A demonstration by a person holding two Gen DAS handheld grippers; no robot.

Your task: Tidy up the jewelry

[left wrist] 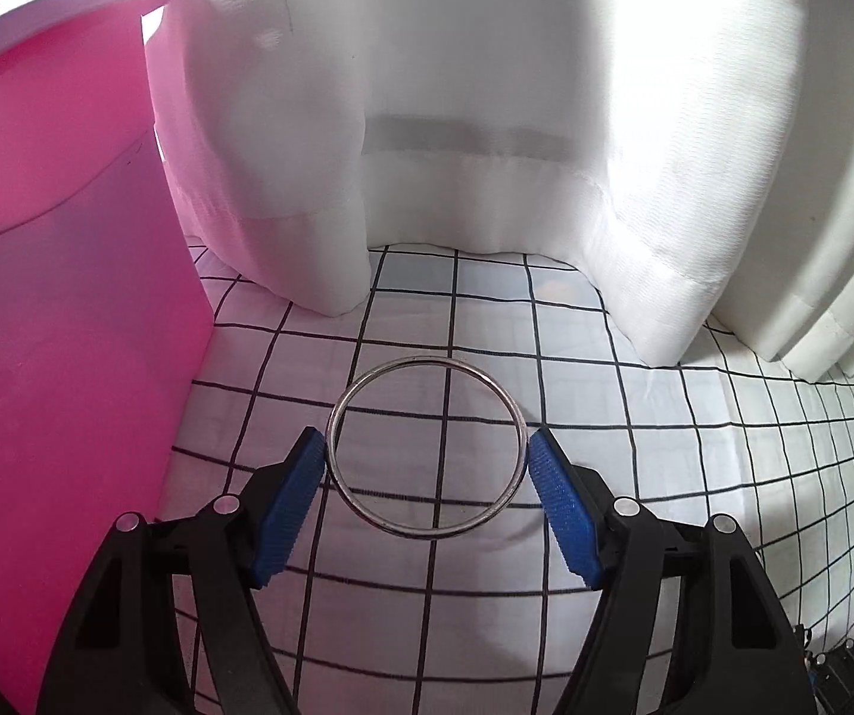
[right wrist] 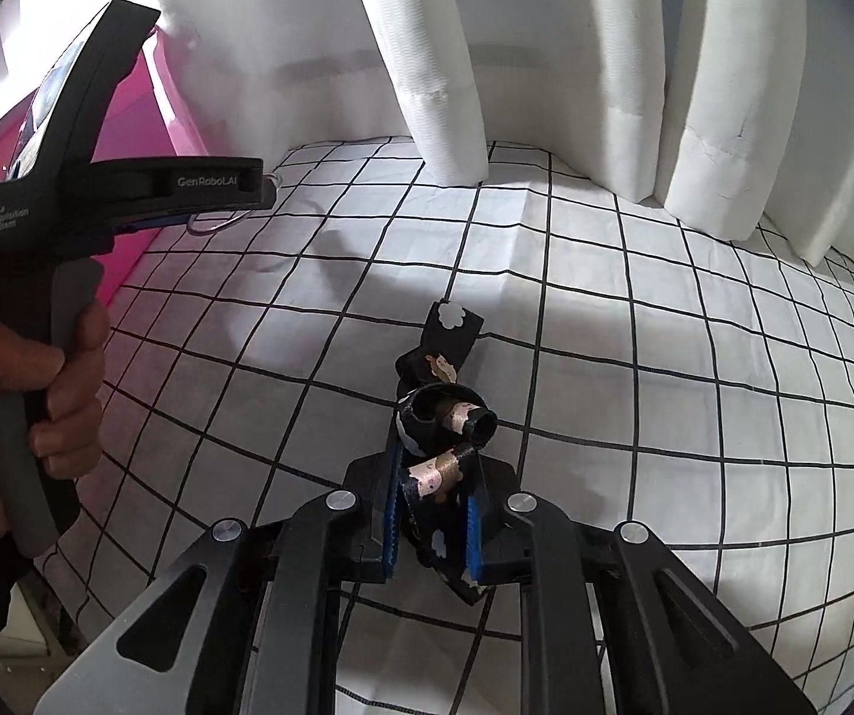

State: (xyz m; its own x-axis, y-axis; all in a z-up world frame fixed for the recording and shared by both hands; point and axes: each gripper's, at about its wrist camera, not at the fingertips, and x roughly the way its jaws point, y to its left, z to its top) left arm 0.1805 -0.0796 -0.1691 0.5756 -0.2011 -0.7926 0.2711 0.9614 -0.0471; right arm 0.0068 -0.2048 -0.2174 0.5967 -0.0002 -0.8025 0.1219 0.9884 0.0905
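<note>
Left wrist view shows the left tongs [left wrist: 427,471] pinching a silver bangle [left wrist: 427,447] across its width, one blue pad [left wrist: 293,512] on each side of the ring, which appears lifted off the checked cloth [left wrist: 635,476] covering the worktop. A pink box [left wrist: 58,357] stands just beside it at the worktop's left edge, and white curtain folds [left wrist: 486,119] hang along the far edge.

Right wrist view shows the right tongs [right wrist: 430,527] pressed together on a black patterned hair tie [right wrist: 436,417], bunched and knotted, with one loose end reaching forward over the cloth near the middle of the worktop. The person's hand [right wrist: 40,393] grips the handle of the left tool, whose tongs hold the bangle near the pink box.

Both pieces look picked up, so the step in hand seems to be carrying them to where they belong, most likely the pink box, though its opening is not visible. The next move calls for keeping the bangle level so it does not slip from the pads, and releasing only once over the container.
</note>
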